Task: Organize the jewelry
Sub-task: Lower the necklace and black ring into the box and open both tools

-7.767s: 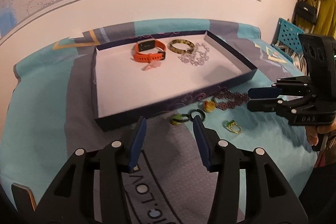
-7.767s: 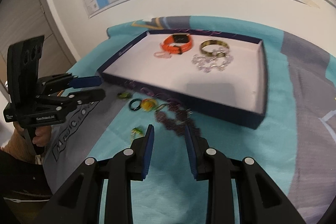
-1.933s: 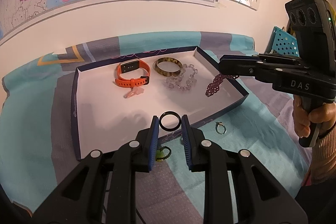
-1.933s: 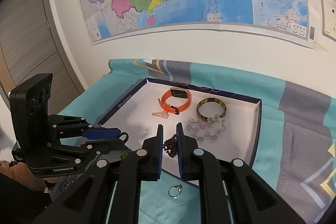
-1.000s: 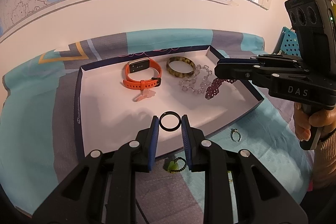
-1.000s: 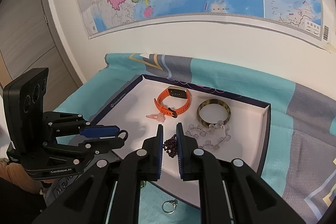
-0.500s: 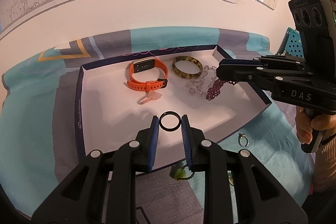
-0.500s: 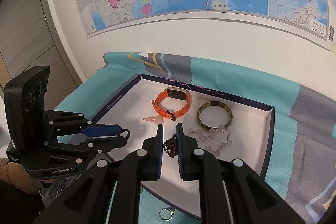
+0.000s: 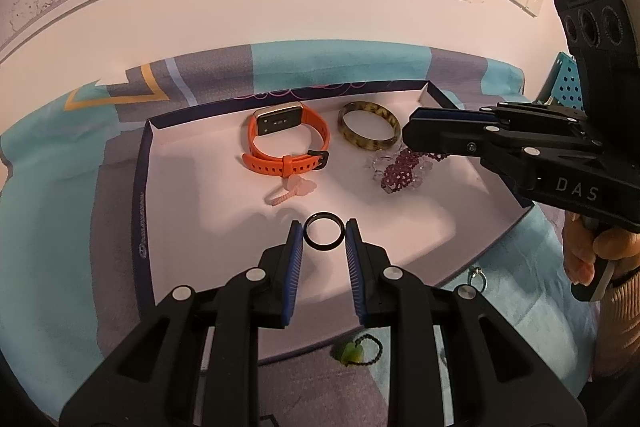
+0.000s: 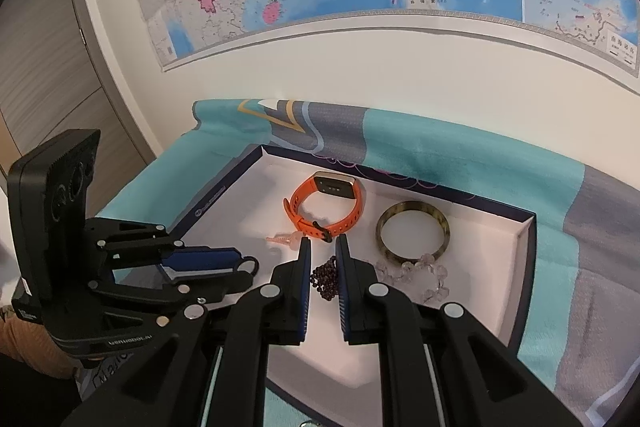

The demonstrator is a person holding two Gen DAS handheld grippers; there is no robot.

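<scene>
The left gripper [image 9: 323,234] is clamped on a black ring [image 9: 323,237], held by its sides between the blue pads and poised above the white floor of the tray [image 9: 145,195], toward its near edge. The right gripper [image 10: 323,259] is closed on a dark purple bead bracelet [image 10: 325,281] – most of the strand hangs down toward the clear bead bracelet [image 10: 420,277] at the tray's right side, beside the tortoiseshell bangle [image 10: 412,231]. An orange watch [image 9: 290,143] and a pink charm [image 9: 292,190] lie near the far edge. Both pieces sit directly over tray floor, so each release probably needs only a lowering – the purple strand looks nearer to landing
</scene>
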